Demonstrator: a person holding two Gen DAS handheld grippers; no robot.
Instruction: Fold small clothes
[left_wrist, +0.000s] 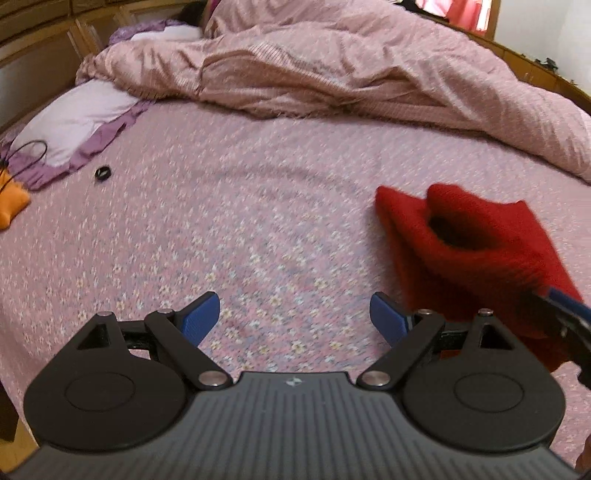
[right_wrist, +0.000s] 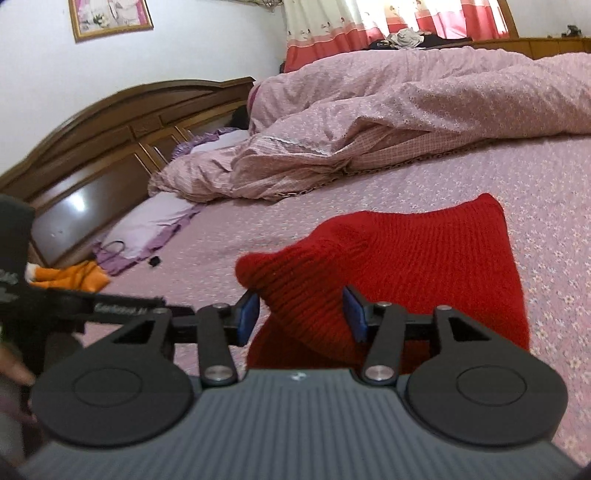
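Left wrist view, left hand-held gripper (left_wrist: 294, 317) wide apart, empty, right hand-held gripper (right_wrist: 301, 312) around red knit (right_wrist: 406, 258), quilt (left_wrist: 332, 66) behind.

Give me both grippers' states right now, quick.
Left gripper: open, empty, over the bedsheet.
Right gripper: jaws partly closed around a raised fold of the red knit garment; firm grip cannot be told.

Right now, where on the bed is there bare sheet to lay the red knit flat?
Bare floral sheet runs from the left gripper, open and empty, up to the rumpled duvet, bordered left by the lilac pillow and small black object. It is crowded at right, where the red knit sits between the right gripper fingers.
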